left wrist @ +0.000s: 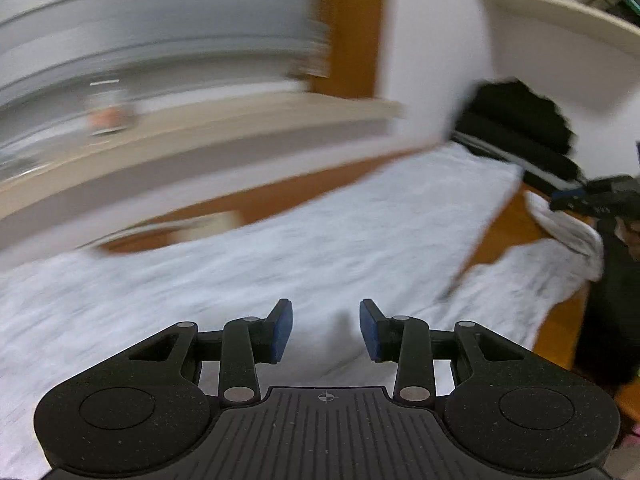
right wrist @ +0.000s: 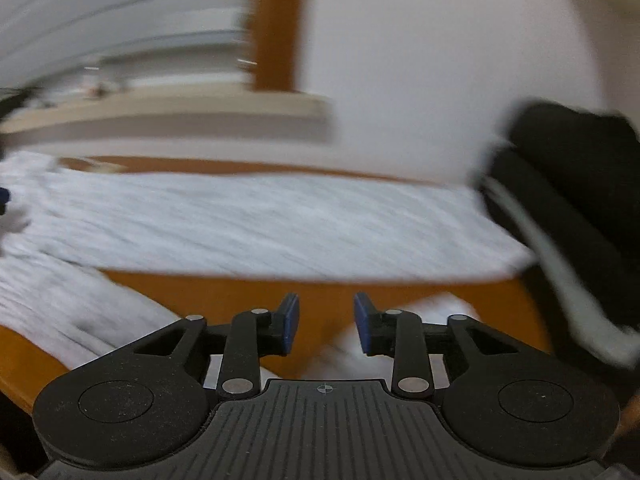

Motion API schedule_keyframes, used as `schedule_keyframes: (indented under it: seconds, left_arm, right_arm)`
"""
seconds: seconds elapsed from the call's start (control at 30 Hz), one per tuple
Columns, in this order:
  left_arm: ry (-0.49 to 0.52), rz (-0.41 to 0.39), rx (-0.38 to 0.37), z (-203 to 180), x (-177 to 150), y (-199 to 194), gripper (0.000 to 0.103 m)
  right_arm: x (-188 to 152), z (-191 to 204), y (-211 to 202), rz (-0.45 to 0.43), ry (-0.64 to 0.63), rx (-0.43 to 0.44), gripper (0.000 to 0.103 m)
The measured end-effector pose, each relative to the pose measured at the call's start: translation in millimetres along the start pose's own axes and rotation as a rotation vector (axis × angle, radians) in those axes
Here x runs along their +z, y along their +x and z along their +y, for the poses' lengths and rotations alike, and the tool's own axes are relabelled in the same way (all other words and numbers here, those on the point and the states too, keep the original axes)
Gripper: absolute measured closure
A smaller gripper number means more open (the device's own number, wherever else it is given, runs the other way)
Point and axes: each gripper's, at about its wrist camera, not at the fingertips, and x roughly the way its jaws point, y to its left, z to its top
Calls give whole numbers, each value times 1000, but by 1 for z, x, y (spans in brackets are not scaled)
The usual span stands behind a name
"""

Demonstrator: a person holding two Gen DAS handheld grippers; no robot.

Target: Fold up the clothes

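A: Grey shirt (left wrist: 280, 248) lies spread flat across the orange worktop (left wrist: 504, 232), both views blurred.

B: And the left gripper (left wrist: 326, 330)?

A: It hangs just above the cloth, jaws apart with a clear gap, nothing between the blue pads (left wrist: 282, 330).

B: The right one?

A: The right gripper (right wrist: 326, 322) is also parted and empty, over a bare strip of worktop at the cloth's near edge. From the left view it shows at the far right (left wrist: 592, 196), beside a bunched white fold of the shirt (left wrist: 568, 228).

B: Anything else on there?

A: A stack of dark clothes (left wrist: 520, 128) at the far end, just beside the shirt's edge; it shows in the right view too (right wrist: 568, 184). Behind it a white wall (left wrist: 432, 40) and a pale ledge (left wrist: 200, 128), smeared by the blur.
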Motion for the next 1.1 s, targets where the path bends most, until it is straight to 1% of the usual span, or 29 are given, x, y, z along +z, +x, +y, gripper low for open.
schedule_keyframes:
  seconds: [0.03,0.1,0.13,0.2,0.27,0.33,0.37,0.43,0.47,0.5,0.57,0.6,0.63,0.67,0.7,0.73,0.77,0.8,0.83,0.9,0.97,1.03,1.1]
  left_arm:
    - [28,14,-30,-11,4,14,63]
    - [75,41,-68,-30,8,38,63]
    - [93,60,-76,-36,7,48,63]
    - [115,89,-77,-42,3,61,61]
    - [109,98,-86,-40,1,66,59]
    - [98,101,-101,-36,-1,67,59]
    - [96,102,-108,-34,-1,66,59]
    - [106,102,-115,-33,-2,64,59]
    - [109,103,-117,-33,-4,62,59]
    - [112,103,-118,-32,-5,59,59]
    - [123,98,-124,-30,-7,53,59]
    - [130,94,-123,-31,-9,51,59]
    - [139,89,-118,-32,-10,50,59]
    - [150,85,-113,-34,-12,49,59]
    - [162,81,-107,-36,-13,47,61]
    - [170,75,-103,-38,-15,46,75]
    - [172,68,-103,-39,-15,45,87]
    - [169,59,-100,-39,-16,44,94]
    - [155,47,-92,-38,-16,42,98]
    - [120,9,-75,-32,-11,37,99]
    - [83,-36,-57,-25,-5,29,99]
    - [53,-71,-36,-18,2,23,99]
    - [32,-80,-29,-13,7,21,99]
  right_arm:
    - [-7,-13,-3,15,21,-32,61]
    - [-19,-35,-8,41,58,-84,57]
    - [-21,-38,-5,47,69,-84,53]
    - [-25,-43,1,58,90,-83,51]
    - [-28,-47,8,70,107,-84,49]
    - [-26,-47,20,76,110,-90,44]
    - [-25,-48,26,71,108,-100,43]
    - [-23,-50,36,60,110,-116,37]
    - [-22,-52,39,50,123,-121,37]
    - [-21,-55,42,40,136,-125,40]
    - [-21,-58,45,21,139,-132,53]
    - [-21,-58,45,14,130,-130,69]
    - [-20,-57,45,11,120,-130,91]
    - [-18,-56,45,13,109,-132,95]
    - [-17,-55,46,13,102,-134,96]
    - [-15,-54,46,3,97,-134,96]
    - [-13,-52,45,-21,84,-138,96]
    - [-10,-50,40,-64,73,-152,97]
    - [-5,-51,32,-124,75,-172,97]
    - [9,-56,10,-244,107,-192,97]
    - [24,-65,-18,-346,121,-220,97]
    - [33,-79,-47,-405,146,-233,97]
    - [30,-93,-75,-426,152,-252,97]
